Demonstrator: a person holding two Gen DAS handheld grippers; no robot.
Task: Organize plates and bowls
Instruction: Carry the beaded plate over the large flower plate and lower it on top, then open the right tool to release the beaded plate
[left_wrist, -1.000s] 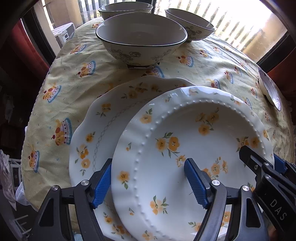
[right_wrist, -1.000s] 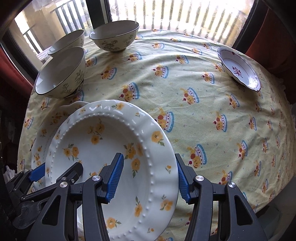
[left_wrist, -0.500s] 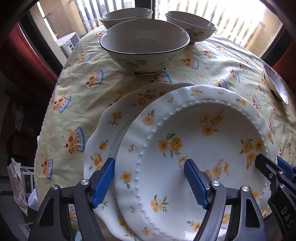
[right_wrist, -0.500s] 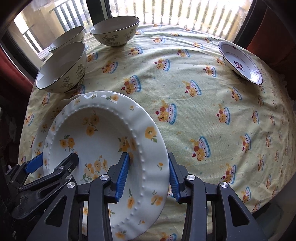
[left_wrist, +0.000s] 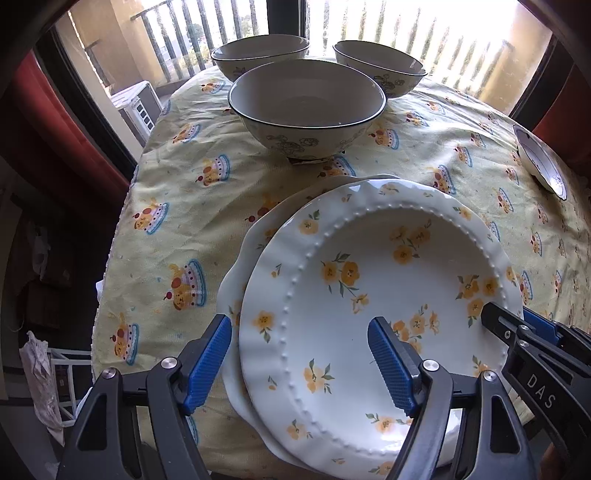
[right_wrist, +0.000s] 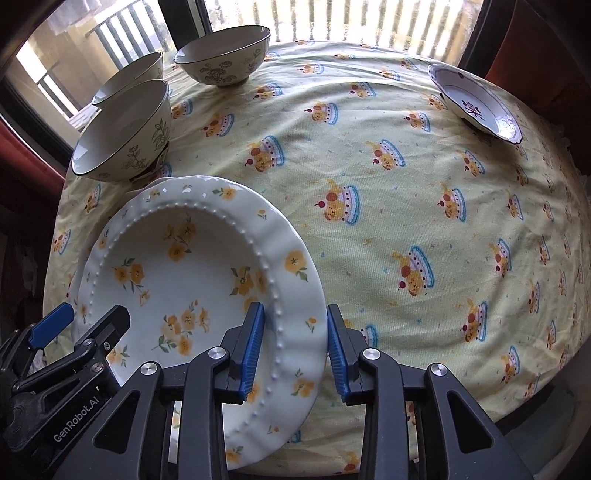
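Note:
Two white plates with yellow flowers lie stacked near the table's front edge. The top plate covers most of the lower plate and looks slightly tilted. My left gripper straddles its left rim with wide jaws. One pad is against the rim's outer edge and the other finger is on the well, holding it. My right gripper is shut on the right rim of the top plate, one pad at the beaded line and one at the outer edge. Each gripper shows in the other's view: the left gripper and the right gripper.
Three dark-rimmed bowls stand at the far side: a near bowl, a back left bowl and a back right bowl. A small dish with a red motif sits far right. The yellow cupcake tablecloth drapes over the table's edges.
The right jaws narrowed from straddling the rim to closing on it. The top plate shifted left with the left gripper and now covers more of the lower plate.

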